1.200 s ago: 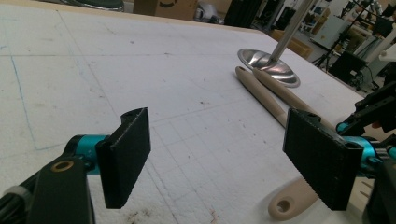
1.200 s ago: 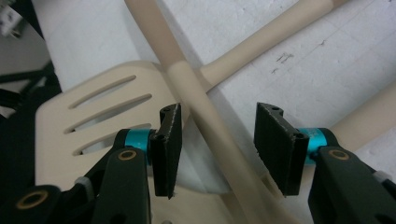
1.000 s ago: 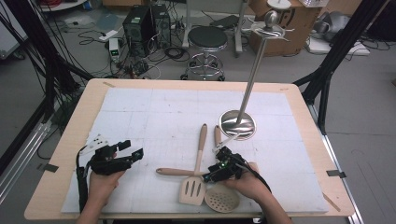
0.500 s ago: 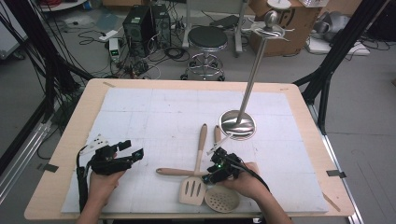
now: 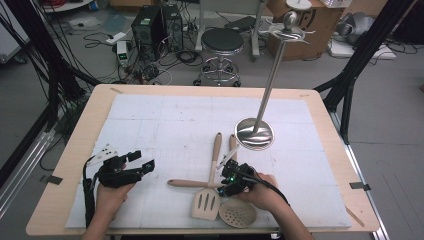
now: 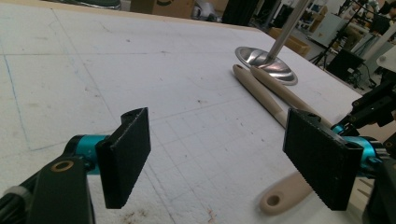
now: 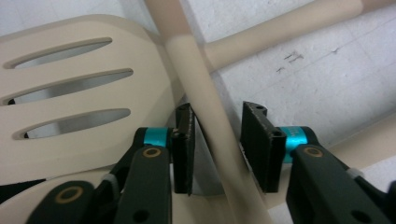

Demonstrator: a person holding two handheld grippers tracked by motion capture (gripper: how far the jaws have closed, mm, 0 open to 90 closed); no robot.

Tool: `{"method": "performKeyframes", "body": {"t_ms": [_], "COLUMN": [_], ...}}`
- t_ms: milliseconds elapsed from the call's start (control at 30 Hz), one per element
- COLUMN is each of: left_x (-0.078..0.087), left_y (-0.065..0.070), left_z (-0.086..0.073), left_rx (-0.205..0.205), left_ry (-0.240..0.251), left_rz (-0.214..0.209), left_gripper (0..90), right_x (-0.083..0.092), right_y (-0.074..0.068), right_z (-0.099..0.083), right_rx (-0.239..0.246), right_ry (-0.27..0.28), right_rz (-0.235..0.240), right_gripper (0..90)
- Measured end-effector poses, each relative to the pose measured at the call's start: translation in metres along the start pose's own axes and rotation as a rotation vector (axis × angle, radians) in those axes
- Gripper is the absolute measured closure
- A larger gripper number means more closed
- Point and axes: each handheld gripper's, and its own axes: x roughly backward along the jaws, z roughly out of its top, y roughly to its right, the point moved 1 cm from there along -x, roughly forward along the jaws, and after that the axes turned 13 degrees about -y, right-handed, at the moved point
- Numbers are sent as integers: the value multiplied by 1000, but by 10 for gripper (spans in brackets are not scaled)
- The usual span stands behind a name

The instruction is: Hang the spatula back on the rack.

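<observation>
— Low in the middle of the high view, what is the right gripper point(image 5: 231, 181) doing?

— It is sitting over the crossing of three beige utensils, with the person's hand behind it at the lower right. Its jaws have just been closing. In the right gripper view they are standing on either side of a beige handle point(image 7: 201, 98) that is running up through the centre of the frame; a narrow gap is showing on each side, so the pads are not yet pressing on it.

— And what is lying around that handle?

— A slotted spatula point(image 7: 70, 98) is filling the upper left of that view, its head touching the handle. Another handle point(image 7: 280, 30) is crossing toward the upper right. In the high view, a round skimmer head point(image 5: 238, 214) is resting just below the gripper, beside the spatula.

— Where is the left gripper point(image 5: 144, 166)?

— It is resting at the lower left of the high view, well apart from the utensils. Its jaws are standing wide open with nothing between them, only the white table cover point(image 6: 93, 70) showing past them.

— Anything farther up?

— A metal stand point(image 5: 254, 133) is standing upright right of centre, its round base just beside the handle tips.
</observation>
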Motion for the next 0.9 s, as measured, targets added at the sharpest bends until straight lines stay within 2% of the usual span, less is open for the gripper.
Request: {"method": "performKeyframes", "body": {"t_ms": [300, 400, 467, 700, 900], "left_x": [0, 0, 0, 0, 0], "left_y": [0, 0, 0, 0, 0], "left_z": [0, 0, 0, 0, 0], "left_rx": [1, 4, 5, 4, 4], "left_ry": [0, -1, 1, 1, 2], "left_rz": [4, 3, 3, 4, 5], "left_gripper": [238, 239, 239, 239, 239], "right_x": [1, 1, 2, 4, 10], "right_y": [1, 3, 5, 11, 17], "right_z": [0, -1, -2, -8, -14], "right_rx": [12, -7, -16, -66, -97], "right_ry": [-3, -1, 3, 25, 72], "right_rz": [-27, -32, -13, 3, 18], "right_gripper": [755, 776, 778, 780, 781]}}
